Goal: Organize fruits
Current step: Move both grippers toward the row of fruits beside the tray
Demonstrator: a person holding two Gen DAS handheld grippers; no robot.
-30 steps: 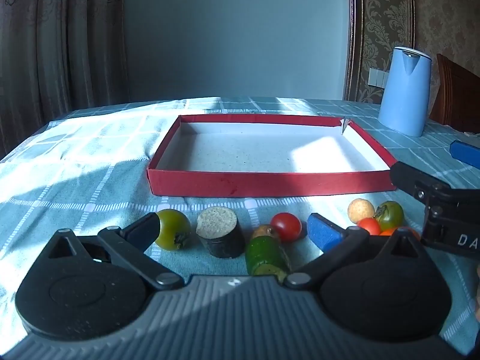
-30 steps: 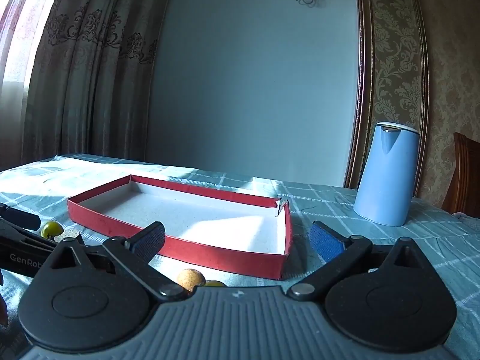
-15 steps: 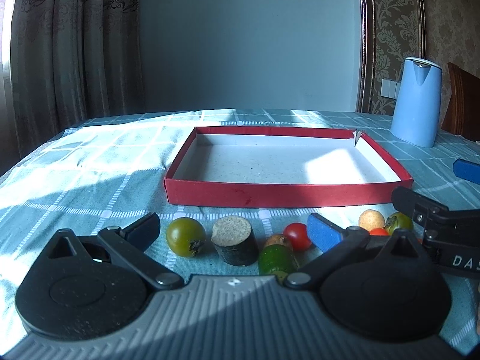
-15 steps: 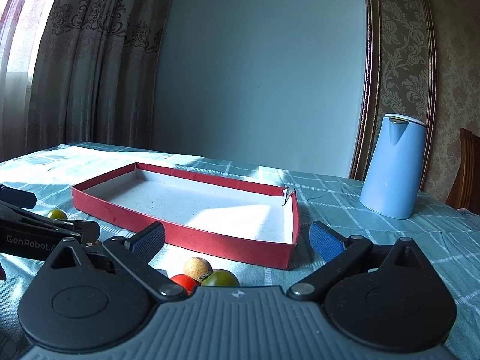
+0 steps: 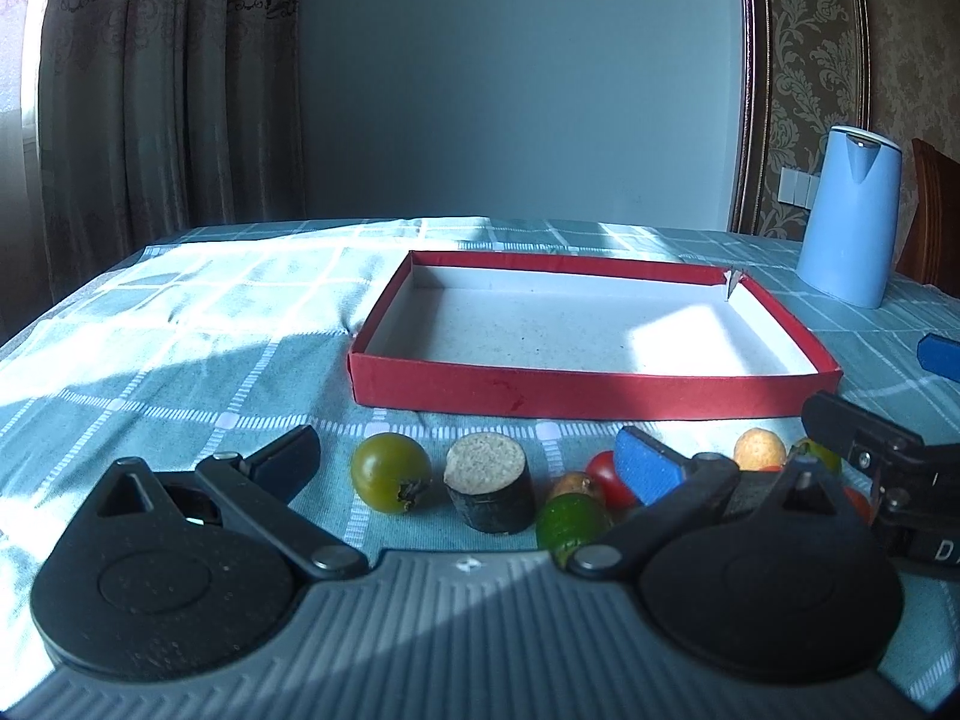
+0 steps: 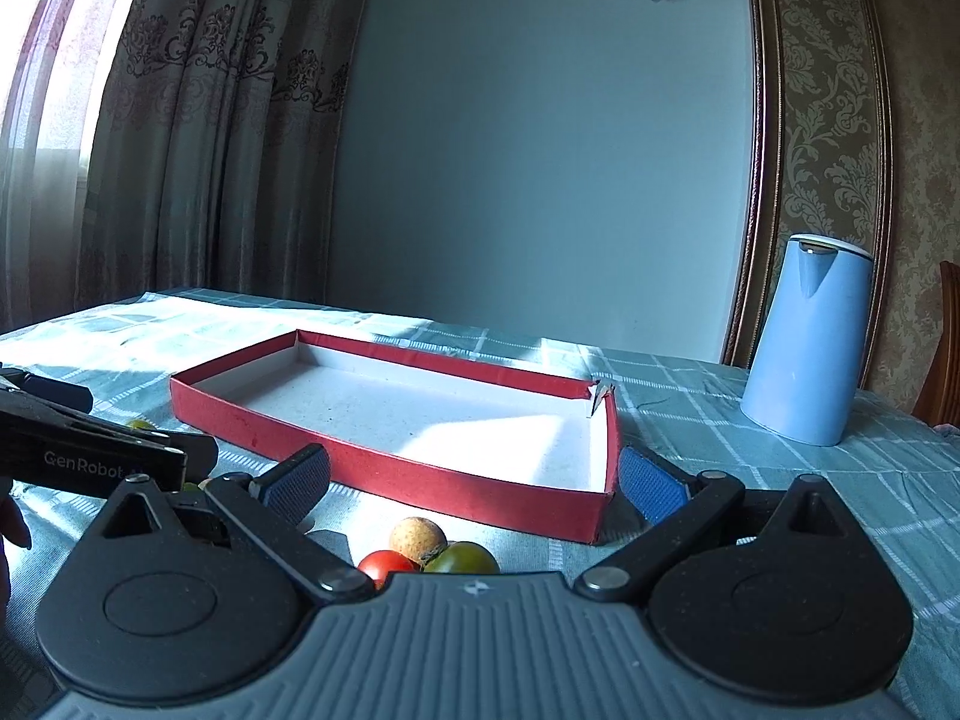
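Left gripper [image 5: 465, 462] jaws wide, empty; green tomato [image 5: 390, 471], dark cork-topped chunk [image 5: 489, 489] between them. Right gripper [image 6: 474, 483] jaws wide; tan ball [image 6: 417, 537], red tomato [image 6: 387, 567] between, red tray [image 6: 384, 468] beyond.

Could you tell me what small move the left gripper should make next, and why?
Probably ease the left gripper forward and down around the green tomato. Its jaws are open and hold nothing, the tomato lies on the tablecloth just ahead between its fingers, and the red tray behind it has no fruit in it. The right gripper is also open, over other fruit.
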